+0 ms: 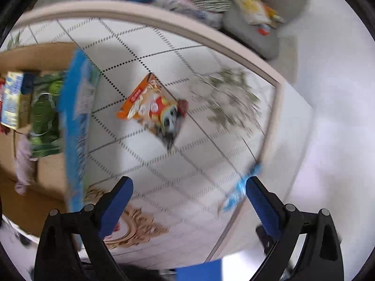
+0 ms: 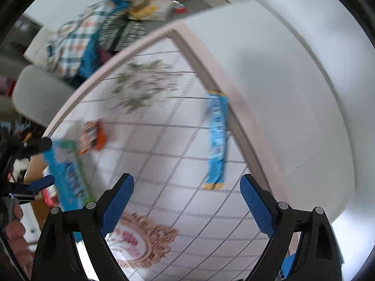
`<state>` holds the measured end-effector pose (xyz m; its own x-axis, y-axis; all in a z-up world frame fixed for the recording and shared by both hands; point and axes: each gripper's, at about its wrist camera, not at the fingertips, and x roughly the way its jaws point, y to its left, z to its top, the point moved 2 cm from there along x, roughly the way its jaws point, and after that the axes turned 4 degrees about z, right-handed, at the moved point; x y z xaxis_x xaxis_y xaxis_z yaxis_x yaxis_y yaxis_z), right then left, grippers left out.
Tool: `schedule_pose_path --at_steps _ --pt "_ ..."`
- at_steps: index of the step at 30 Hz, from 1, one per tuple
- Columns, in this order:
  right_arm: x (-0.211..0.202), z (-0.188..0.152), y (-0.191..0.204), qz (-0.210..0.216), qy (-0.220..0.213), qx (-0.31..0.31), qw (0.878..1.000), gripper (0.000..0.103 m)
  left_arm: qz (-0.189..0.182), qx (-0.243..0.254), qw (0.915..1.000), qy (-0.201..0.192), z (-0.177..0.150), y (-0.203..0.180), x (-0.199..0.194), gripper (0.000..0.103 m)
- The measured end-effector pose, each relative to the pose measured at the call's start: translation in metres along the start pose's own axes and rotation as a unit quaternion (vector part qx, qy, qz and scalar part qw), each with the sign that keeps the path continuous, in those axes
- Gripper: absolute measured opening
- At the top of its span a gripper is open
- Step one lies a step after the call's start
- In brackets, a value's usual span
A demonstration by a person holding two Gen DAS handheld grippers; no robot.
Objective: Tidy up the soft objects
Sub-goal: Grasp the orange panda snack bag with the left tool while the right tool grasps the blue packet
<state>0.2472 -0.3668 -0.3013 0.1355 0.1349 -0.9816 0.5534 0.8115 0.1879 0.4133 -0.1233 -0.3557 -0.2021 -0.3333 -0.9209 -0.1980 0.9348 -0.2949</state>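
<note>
1. The left gripper (image 1: 189,196) is hovering over the table (image 1: 131,14) with its blue pads spread wide and nothing between them

2. The right gripper (image 2: 187,194) is likewise standing wide and empty, its pads framing the near end of the long blue packet (image 2: 216,138)

3. The long blue packet is lying lengthwise along the table's right edge, just beside the pale rim; this placement is leaving it free for a straight approach from the right side

4. The orange snack bag (image 1: 151,105) is lying flat near the middle of the table, well apart from both grippers; in the right wrist view it is appearing toward the table's left edge (image 2: 92,138)

5. A large blue-and-green flat pack (image 1: 77,126) is standing on edge at the table's left side, against the cardboard box (image 1: 28,53), which is already holding green and yellow packs; whether the pack is being held or is leaning cannot be told

6. Judgement: the box is serving as the collection point, and the two loose packets are remaining to be sorted

7. Clothes (image 2: 77,39) are lying piled beyond the table's far edge

8. Both views are showing motion blur, so printing on the packets is not legible
</note>
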Motion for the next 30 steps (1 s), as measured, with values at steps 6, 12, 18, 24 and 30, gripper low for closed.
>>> schedule_pose_path --at_steps 6,12,18,24,30 --pt "0.058 0.03 -0.037 0.008 0.042 0.024 0.999 0.094 0.029 -0.078 0.9963 0.023 0.046 0.008 0.054 0.084" --pt "0.103 0.042 -0.047 0.016 0.077 0.037 0.996 0.094 0.056 -0.116 0.9916 0.009 0.068 0.013 0.071 0.084" --pt "0.129 0.048 -0.049 0.01 0.1 0.036 0.994 0.093 0.106 -0.088 0.9904 0.002 0.077 0.002 0.085 0.067" --pt "0.144 0.046 -0.049 0.013 0.116 0.026 0.993 0.093 0.132 -0.03 0.9907 -0.011 0.065 0.0 0.084 0.043" --pt "0.149 0.041 -0.054 0.004 0.122 0.015 0.992 0.093 0.102 0.031 0.9943 0.004 0.037 -0.002 0.091 0.044"
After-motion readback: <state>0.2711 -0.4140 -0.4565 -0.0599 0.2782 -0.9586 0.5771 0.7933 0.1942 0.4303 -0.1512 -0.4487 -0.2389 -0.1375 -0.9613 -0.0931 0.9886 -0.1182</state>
